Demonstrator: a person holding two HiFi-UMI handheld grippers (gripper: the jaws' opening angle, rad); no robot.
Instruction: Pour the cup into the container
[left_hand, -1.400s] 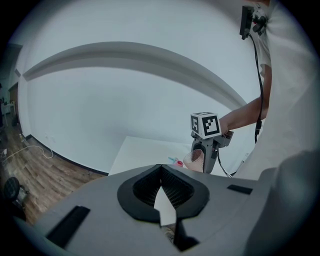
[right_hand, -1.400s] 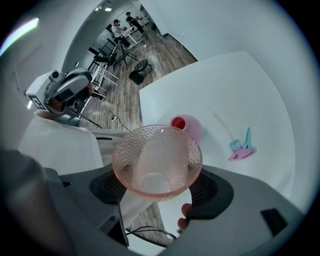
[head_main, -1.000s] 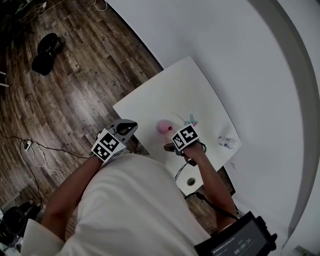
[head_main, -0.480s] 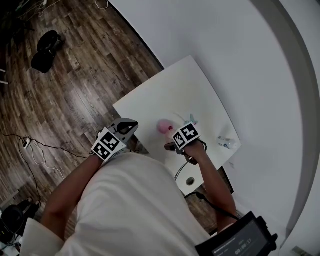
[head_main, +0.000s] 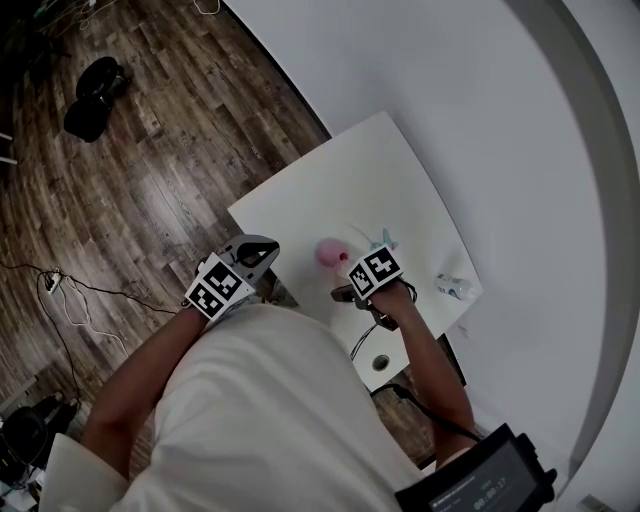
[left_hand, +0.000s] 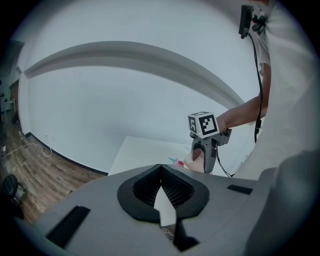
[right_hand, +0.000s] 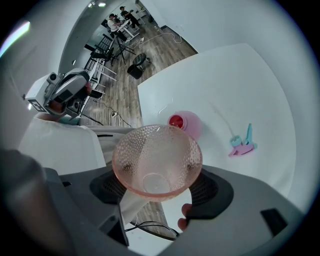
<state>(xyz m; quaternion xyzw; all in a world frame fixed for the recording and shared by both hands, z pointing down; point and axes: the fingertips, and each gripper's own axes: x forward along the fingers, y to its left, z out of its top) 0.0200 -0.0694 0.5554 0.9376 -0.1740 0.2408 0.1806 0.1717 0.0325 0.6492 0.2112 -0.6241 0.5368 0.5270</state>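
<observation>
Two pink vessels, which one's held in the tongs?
The see-through dimpled pink cup, clamped in the right tongs; the opaque pink container stands free on the table.

Dimpled pink cup (right_hand: 156, 162) (translucent) is held off the table (right_hand: 240, 85); pink container (right_hand: 187, 124) stands upright nearby, red inside.

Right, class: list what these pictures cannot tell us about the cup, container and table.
Container: red contents too small to identify, right gripper view.
Cup: hidden under the right claw and its marker cube, head view.
White object at table edge: too small, head view.
</observation>
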